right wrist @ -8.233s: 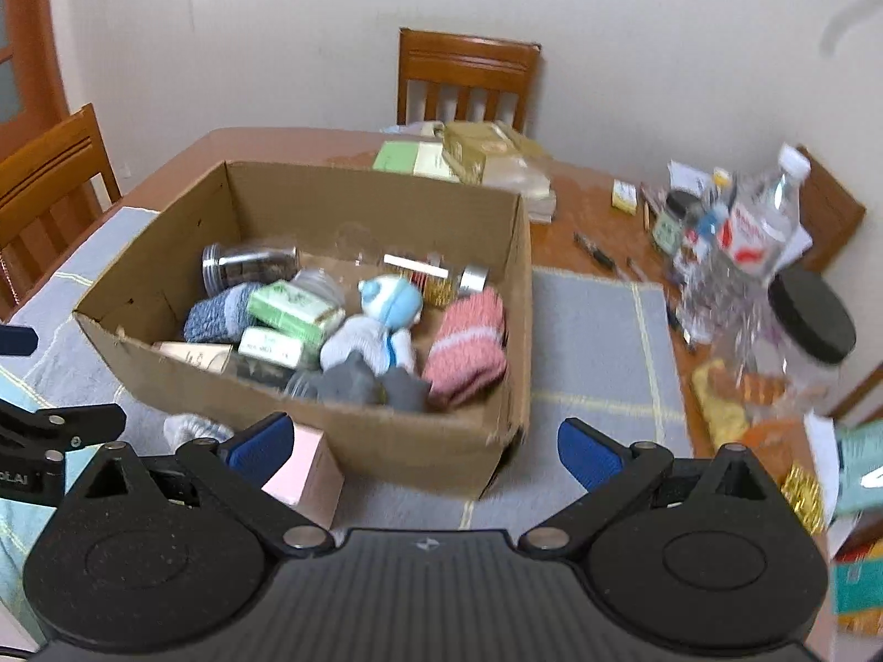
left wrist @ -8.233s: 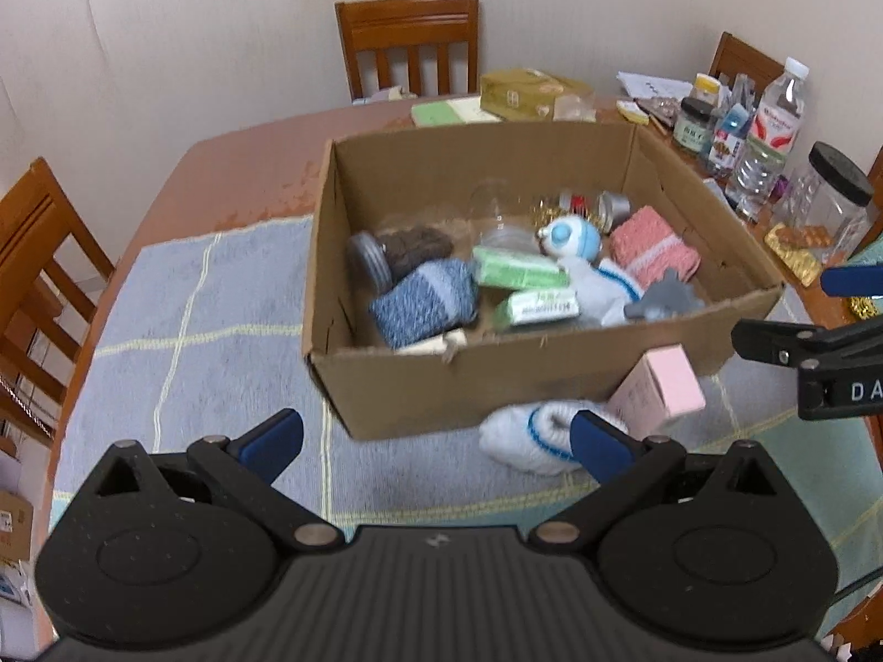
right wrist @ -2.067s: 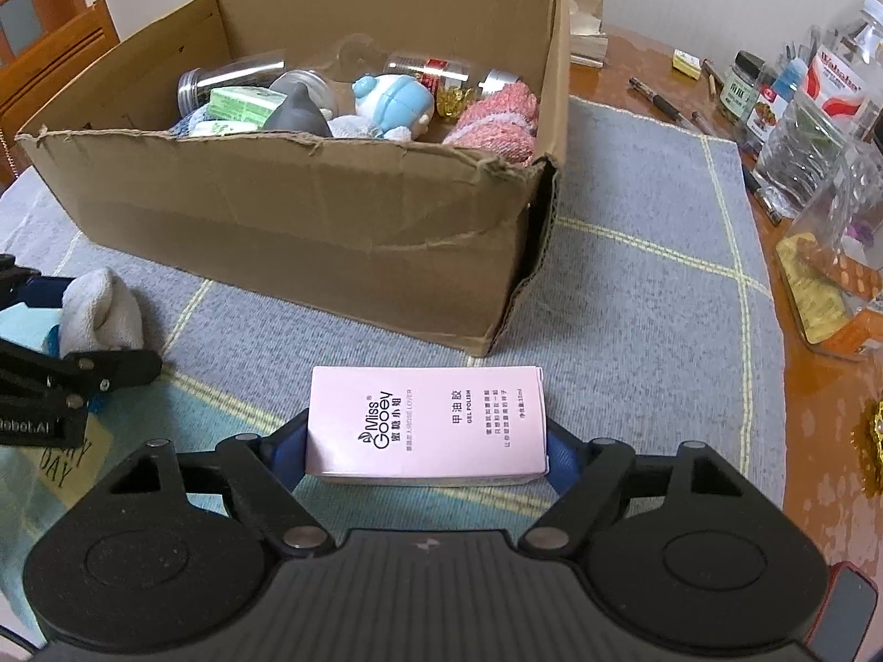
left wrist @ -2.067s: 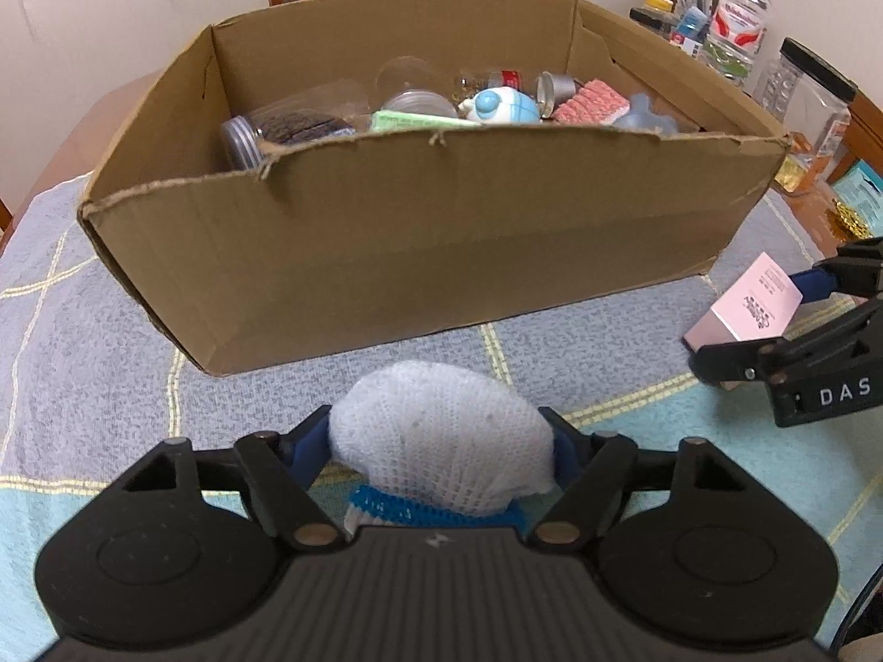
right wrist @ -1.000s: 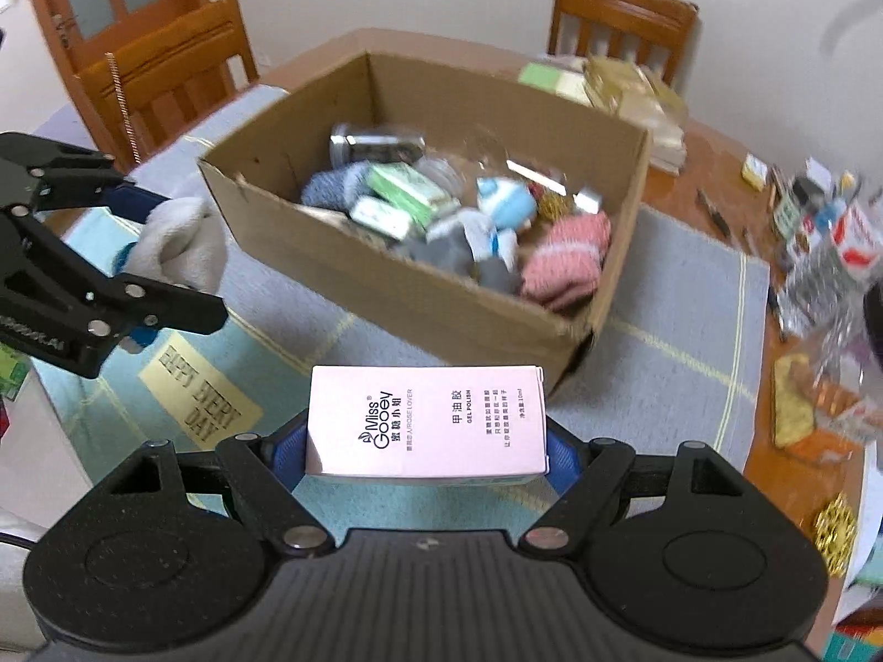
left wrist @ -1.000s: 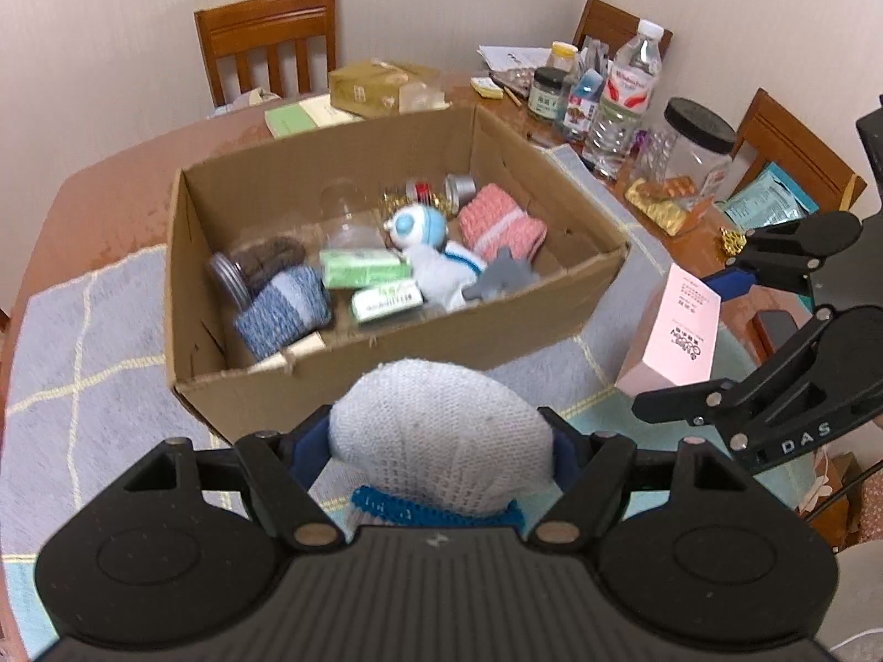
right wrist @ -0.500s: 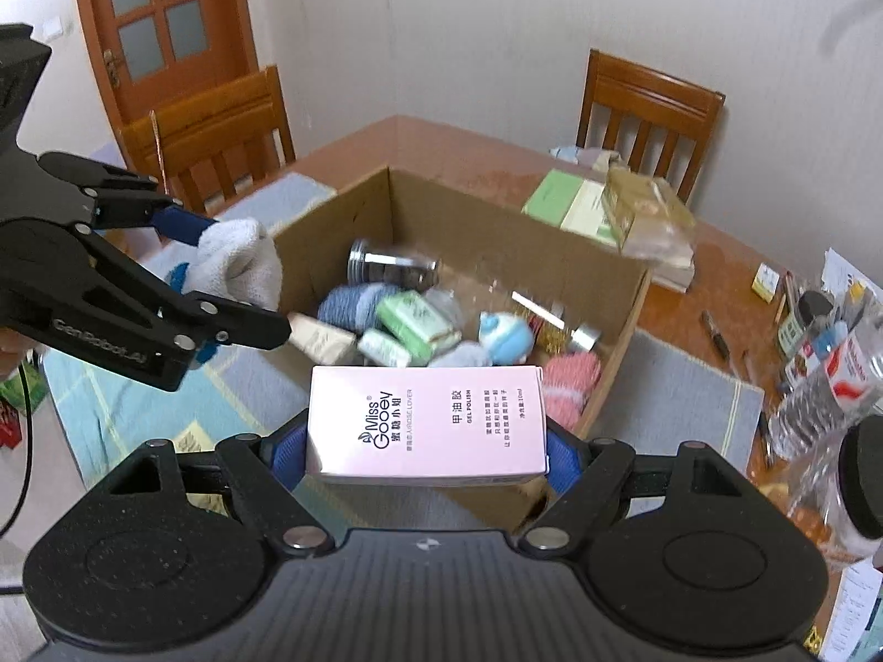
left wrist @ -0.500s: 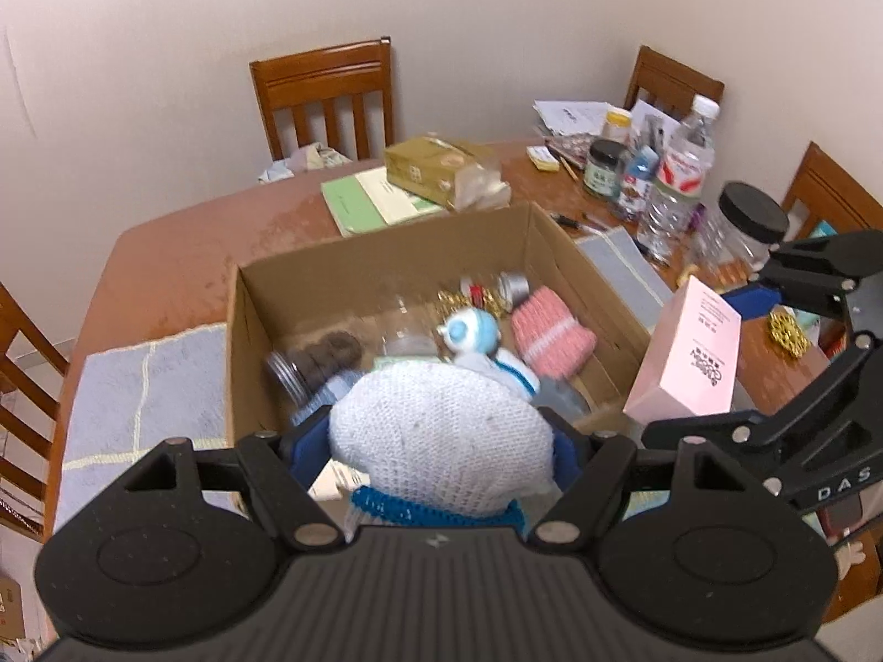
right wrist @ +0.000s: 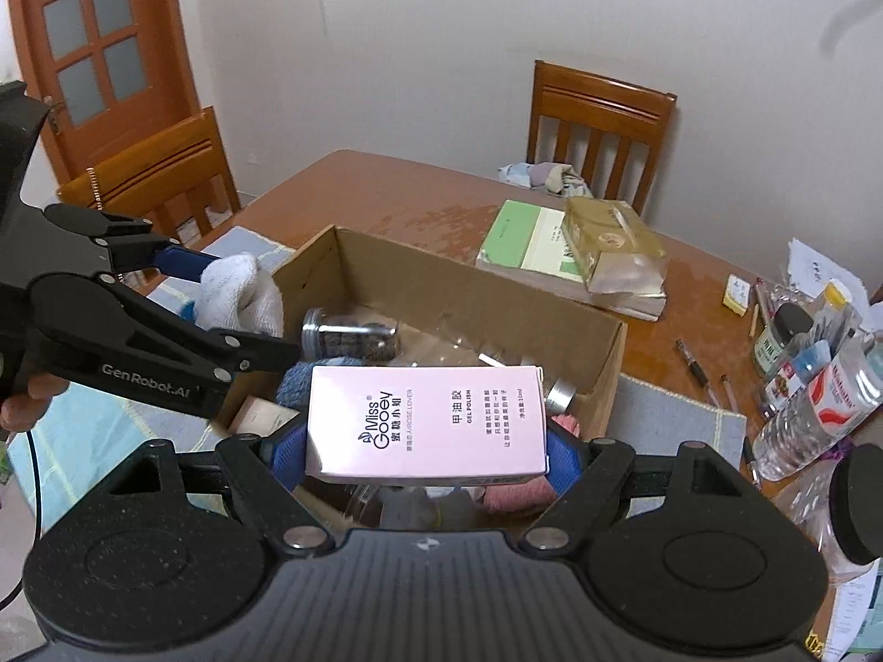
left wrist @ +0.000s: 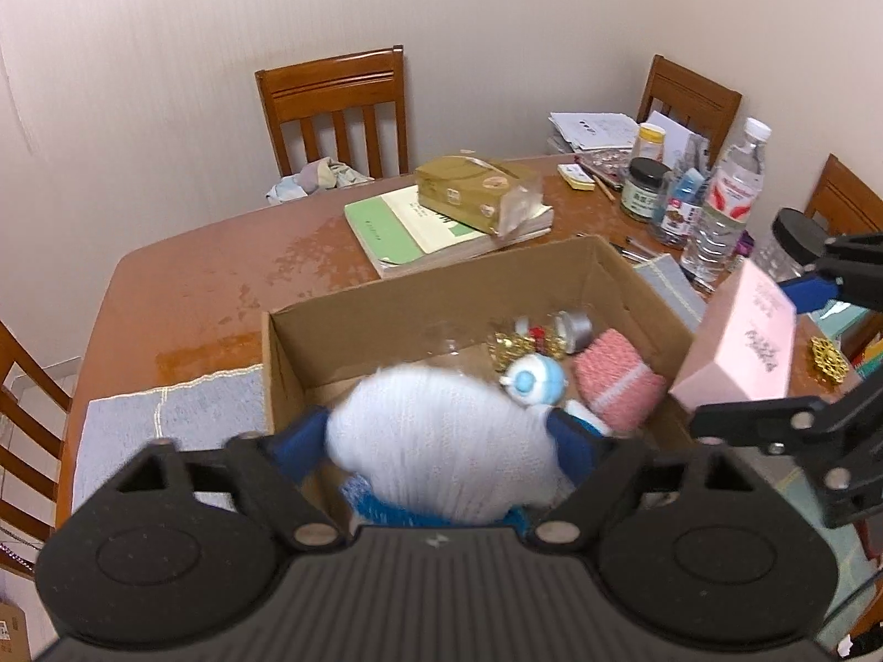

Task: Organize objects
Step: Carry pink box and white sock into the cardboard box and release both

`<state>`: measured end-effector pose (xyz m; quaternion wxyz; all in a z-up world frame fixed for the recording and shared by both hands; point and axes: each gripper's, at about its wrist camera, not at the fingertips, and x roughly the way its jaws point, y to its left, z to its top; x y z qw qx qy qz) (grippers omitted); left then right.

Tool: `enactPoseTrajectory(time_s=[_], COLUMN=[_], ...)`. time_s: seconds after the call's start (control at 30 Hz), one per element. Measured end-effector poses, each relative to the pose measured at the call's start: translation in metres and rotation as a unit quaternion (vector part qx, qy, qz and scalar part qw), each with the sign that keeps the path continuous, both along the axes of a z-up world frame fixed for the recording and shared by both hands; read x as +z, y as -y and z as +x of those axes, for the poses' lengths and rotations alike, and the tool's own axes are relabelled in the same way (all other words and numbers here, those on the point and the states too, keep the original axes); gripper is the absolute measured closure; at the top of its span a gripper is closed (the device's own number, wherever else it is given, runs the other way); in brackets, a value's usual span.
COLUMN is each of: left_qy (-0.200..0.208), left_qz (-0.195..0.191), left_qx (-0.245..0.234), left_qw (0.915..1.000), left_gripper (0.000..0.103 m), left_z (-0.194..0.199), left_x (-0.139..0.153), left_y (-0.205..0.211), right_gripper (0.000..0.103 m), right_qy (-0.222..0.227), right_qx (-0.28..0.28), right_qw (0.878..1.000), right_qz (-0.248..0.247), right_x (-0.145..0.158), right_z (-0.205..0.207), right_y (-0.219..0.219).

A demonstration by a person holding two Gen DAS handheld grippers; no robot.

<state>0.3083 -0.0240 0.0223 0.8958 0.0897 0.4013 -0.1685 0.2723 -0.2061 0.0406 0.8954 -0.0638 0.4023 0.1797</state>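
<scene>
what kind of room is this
Most likely a home dining room: a wooden dining table with matching wooden chairs around it, a panelled wooden door, and household clutter such as a water bottle, books and a cardboard box.

Blurring in motion, white sock (left wrist: pixel 441 436), perhaps hiding box (left wrist: pixel 287 364) contents; blocking more, pink carton (right wrist: pixel 425 422).

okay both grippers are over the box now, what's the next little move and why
Probably let the left gripper finish opening so the white sock drops. Its jaws are opening with the sock between them, above the open cardboard box. The right gripper, clamped on the pink box, can release after that.
</scene>
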Motion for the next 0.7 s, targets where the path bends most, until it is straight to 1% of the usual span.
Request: enactPoseTrajectory(time_s=[0.03,0.17,0.3,0.37,0.53,0.7], left_qy=[0.001,-0.006,-0.009,-0.005,0.012,0.015], left_qz=[-0.001,-0.008,-0.017,-0.019,-0.004,-0.016], left_qx=[0.005,0.013,0.022,0.029,0.059,0.088], left_qw=[1.0,0.9999,0.9996,0.9994,0.9982,0.9959], left_gripper=[0.006,0.006,0.006,0.006,0.005,0.004], left_z=[0.003,0.013,0.015,0.013,0.007,0.003], left_x=[-0.002,-0.01,-0.018,-0.021,-0.025,-0.024], left_y=[-0.003,-0.012,-0.023,-0.027,-0.034,-0.048], right_gripper=[0.018,0.018,0.018,0.018,0.018,0.018], right_qy=[0.0,-0.007,-0.016,-0.018,-0.03,-0.038], right_qx=[-0.002,-0.012,-0.023,-0.026,-0.031,-0.028], right_qw=[1.0,1.0,1.0,0.999,0.999,0.998], right_qz=[0.0,-0.001,-0.011,-0.014,-0.024,-0.031], right_x=[0.0,-0.003,-0.007,-0.009,-0.016,-0.021], right_z=[0.002,0.015,0.029,0.035,0.053,0.073], right_y=[-0.002,-0.007,-0.012,-0.014,-0.019,-0.026])
